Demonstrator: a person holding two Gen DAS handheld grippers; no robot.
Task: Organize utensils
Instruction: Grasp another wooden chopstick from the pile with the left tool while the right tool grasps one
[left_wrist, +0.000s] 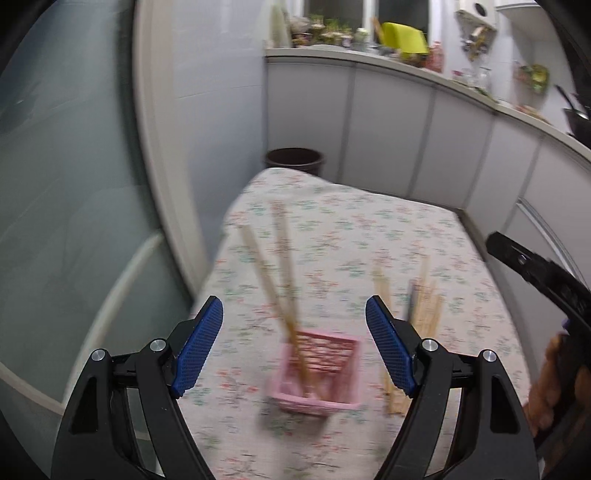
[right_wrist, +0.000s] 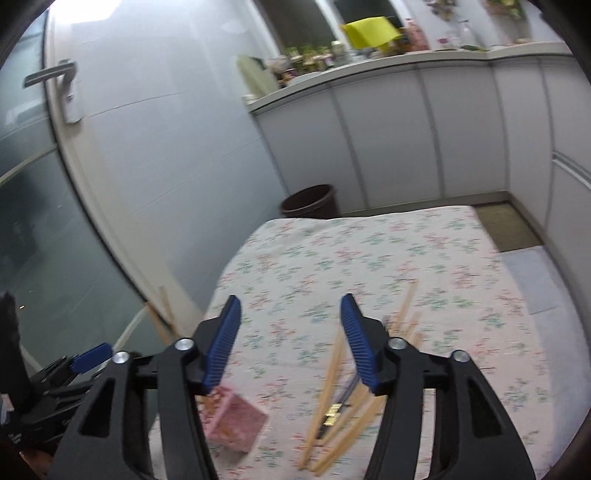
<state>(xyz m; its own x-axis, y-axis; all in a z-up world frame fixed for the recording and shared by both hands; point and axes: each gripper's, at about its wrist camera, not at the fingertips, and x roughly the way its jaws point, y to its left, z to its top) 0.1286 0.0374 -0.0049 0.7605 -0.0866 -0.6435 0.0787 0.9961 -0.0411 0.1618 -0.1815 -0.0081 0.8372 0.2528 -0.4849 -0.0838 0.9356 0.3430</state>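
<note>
A pink slotted utensil holder (left_wrist: 317, 373) stands on the floral tablecloth (left_wrist: 351, 236), with a few wooden chopsticks (left_wrist: 280, 266) leaning out of it to the far left. More chopsticks (left_wrist: 424, 306) lie loose on the cloth to its right. My left gripper (left_wrist: 293, 343) is open and empty, above and just in front of the holder. In the right wrist view the holder (right_wrist: 236, 421) is at lower left and the loose chopsticks (right_wrist: 336, 402), with a dark one among them, lie below my right gripper (right_wrist: 290, 339), which is open and empty.
A dark brown bin (left_wrist: 293, 158) stands on the floor beyond the table's far edge. White cabinets (left_wrist: 424, 136) with a cluttered counter run behind and to the right. A frosted glass door (right_wrist: 48, 192) is close on the left. The right gripper's body (left_wrist: 535, 273) shows at the right edge.
</note>
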